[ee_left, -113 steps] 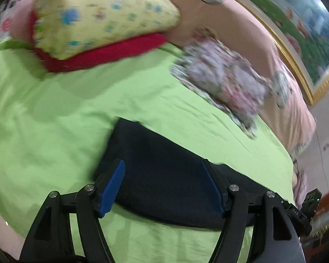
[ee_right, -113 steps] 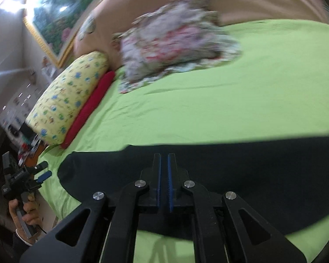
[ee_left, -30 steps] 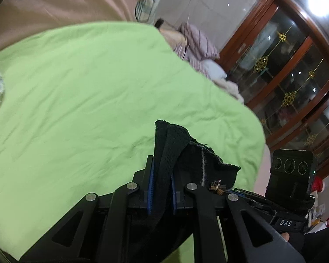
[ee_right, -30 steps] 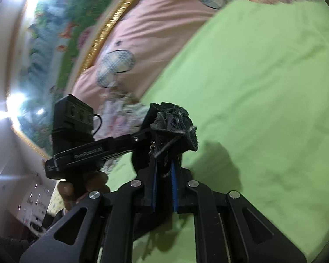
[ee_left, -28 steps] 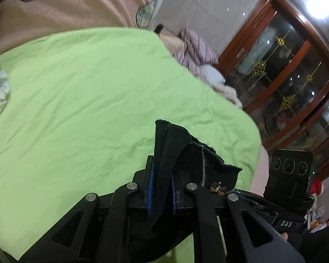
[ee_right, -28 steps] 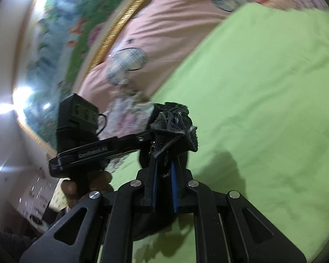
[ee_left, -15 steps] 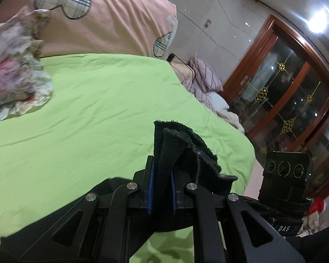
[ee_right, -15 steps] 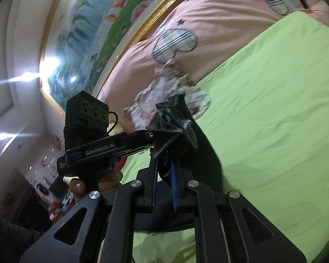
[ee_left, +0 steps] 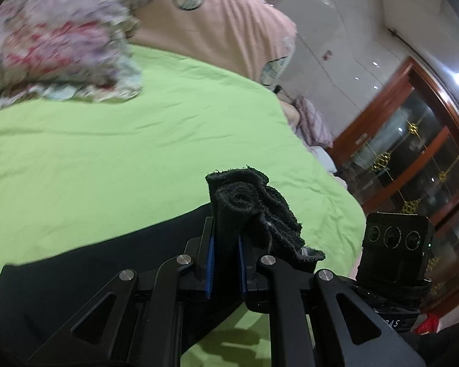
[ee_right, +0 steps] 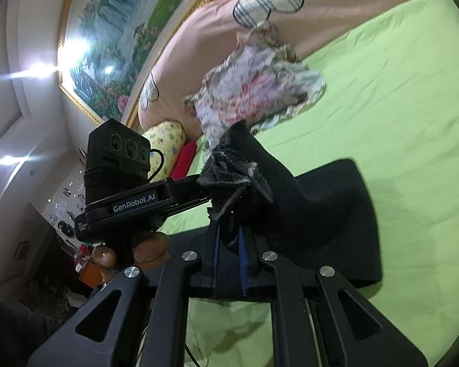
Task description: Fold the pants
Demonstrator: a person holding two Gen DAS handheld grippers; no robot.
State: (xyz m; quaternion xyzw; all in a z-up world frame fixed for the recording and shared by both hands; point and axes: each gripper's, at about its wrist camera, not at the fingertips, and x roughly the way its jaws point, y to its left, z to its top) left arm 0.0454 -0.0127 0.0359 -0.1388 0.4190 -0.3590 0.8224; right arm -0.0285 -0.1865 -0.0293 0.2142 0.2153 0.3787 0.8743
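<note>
Both grippers are clamped on cloth: our left gripper (ee_left: 225, 238) pinches a bunched edge of the black pants (ee_left: 76, 278), and our right gripper (ee_right: 229, 244) pinches another frayed, gathered edge of the same garment (ee_right: 330, 214). We hold the two ends raised and close to one another, while the rest of the pants drapes down onto the green bedsheet (ee_left: 107, 159), partly lying flat there. In the right wrist view the left gripper (ee_right: 209, 197) sits just beside our pinched bunch, with the person's hand (ee_right: 137, 249) wrapped around its handle. What worries us is the grip itself: each pinch holds a crumpled wad rather than a clean flat edge, so a layer could slip free if we pull the ends apart or swing them across the bed. We also judge that the hanging middle may drag and wrinkle on the sheet, leaving a crooked fold. A floral cloth heap (ee_right: 260, 91) lies near the pink headboard cushion (ee_left: 217, 24), and carrying the pants too far that way could snag it.
</note>
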